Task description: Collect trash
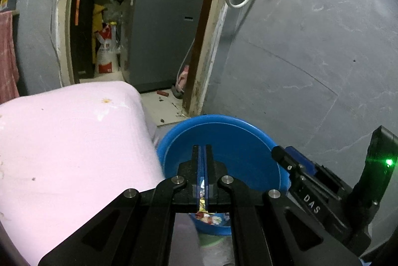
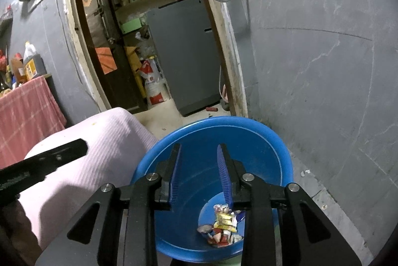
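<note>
Left tool point(image 1: 204, 154) clenched empty, right tool point(image 2: 197, 154) released over blue bin point(image 2: 251, 128); wrappers point(image 2: 223, 223) plain only from right wrist.

Dim, cool indoor light; fisheye bends edges into black corners. Green LED point(image 1: 388, 162) flares right. Focus fairly sharp.

left gripper point(image 1: 204, 154) angled downward, blue pads pressed together with nothing clamped between. right gripper point(image 2: 199, 154) alongside, likewise tilted down, jaws parted and empty. right gripper's black body visible at the left view's edge.
</note>
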`<state>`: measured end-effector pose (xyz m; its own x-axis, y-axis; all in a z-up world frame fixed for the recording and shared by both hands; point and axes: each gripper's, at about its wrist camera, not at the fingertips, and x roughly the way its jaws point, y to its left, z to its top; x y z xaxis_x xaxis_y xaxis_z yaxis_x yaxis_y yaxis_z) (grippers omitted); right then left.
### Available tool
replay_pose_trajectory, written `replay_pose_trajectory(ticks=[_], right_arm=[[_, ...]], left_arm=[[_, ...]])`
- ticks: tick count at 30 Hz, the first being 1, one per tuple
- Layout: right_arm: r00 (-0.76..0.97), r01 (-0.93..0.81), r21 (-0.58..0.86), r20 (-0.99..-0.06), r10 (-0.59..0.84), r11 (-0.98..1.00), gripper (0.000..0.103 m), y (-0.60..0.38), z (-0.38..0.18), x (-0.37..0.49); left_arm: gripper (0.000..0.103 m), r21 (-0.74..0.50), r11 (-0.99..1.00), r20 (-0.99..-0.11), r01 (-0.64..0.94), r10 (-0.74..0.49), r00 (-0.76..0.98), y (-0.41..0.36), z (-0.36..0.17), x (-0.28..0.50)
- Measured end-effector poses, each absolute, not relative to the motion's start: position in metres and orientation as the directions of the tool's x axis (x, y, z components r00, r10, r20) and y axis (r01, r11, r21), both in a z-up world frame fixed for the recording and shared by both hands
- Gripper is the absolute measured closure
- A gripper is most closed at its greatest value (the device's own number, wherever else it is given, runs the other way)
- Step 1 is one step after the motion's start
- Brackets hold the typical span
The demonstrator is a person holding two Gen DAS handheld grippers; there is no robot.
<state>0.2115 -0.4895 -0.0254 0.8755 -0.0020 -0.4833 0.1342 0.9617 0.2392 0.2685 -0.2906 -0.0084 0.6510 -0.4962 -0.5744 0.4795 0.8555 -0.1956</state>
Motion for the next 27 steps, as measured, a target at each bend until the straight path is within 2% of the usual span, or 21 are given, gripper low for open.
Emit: replay_pose_trajectory(ticks=[2,3,4,5,6,9,10,12,15,17,21,27], right_arm=[[0.879,0.135,0.238,-0.477,-0.005,0.962,0.074,-0.489,-0.024,0.211],[0.881,0.135,0.236,-0.473,-0.008,0.962,0.071,-0.488,-0.023,0.210],[0.883,0.135,0.235,-0.469,-0.009,0.963,0.060,-0.488,-0.022,0.209],[0.888,0.133,0.236,-0.461,-0.010,0.962,0.052,-0.487,-0.020,0.208],[0.892,0.133,0.240,-0.451,-0.011,0.962,0.044,-0.487,-0.019,0.205],[0.905,0.138,0.230,-0.425,-0.028,0.963,0.043,-0.485,-0.011,0.200],[0.908,0.143,0.224,-0.416,-0.038,0.964,0.039,-0.485,-0.009,0.198],[0.915,0.145,0.221,-0.400,-0.046,0.965,0.030,-0.483,-0.005,0.196],[0.925,0.139,0.209,-0.377,-0.051,0.968,0.023,-0.479,0.000,0.193],[0.930,0.134,0.204,-0.364,-0.052,0.970,0.015,-0.475,0.002,0.191],[0.940,0.120,0.202,-0.338,-0.046,0.972,0.001,-0.471,0.005,0.186],[0.946,0.107,0.207,-0.321,-0.035,0.972,0.000,-0.466,0.012,0.181]], left_arm=[[0.093,-0.195,0.859,-0.571,0.473,-0.491,0.657,-0.285,-0.006,0.266],[0.084,-0.194,0.862,-0.570,0.469,-0.488,0.661,-0.282,-0.005,0.266],[0.077,-0.192,0.866,-0.567,0.461,-0.482,0.668,-0.281,-0.004,0.265],[0.063,-0.191,0.872,-0.559,0.451,-0.474,0.680,-0.276,-0.002,0.263],[0.054,-0.190,0.876,-0.550,0.443,-0.469,0.691,-0.272,-0.001,0.262],[0.050,-0.194,0.887,-0.538,0.420,-0.454,0.710,-0.258,0.002,0.259],[0.048,-0.193,0.892,-0.540,0.409,-0.445,0.715,-0.254,0.003,0.259],[0.032,-0.189,0.905,-0.541,0.382,-0.420,0.728,-0.248,0.006,0.259],[0.014,-0.209,0.919,-0.521,0.335,-0.395,0.757,-0.232,0.010,0.255],[0.009,-0.208,0.931,-0.508,0.298,-0.364,0.781,-0.224,0.013,0.251],[0.008,-0.172,0.948,-0.485,0.268,-0.319,0.814,-0.217,0.019,0.243],[0.006,-0.146,0.958,-0.446,0.246,-0.286,0.848,-0.206,0.021,0.230]])
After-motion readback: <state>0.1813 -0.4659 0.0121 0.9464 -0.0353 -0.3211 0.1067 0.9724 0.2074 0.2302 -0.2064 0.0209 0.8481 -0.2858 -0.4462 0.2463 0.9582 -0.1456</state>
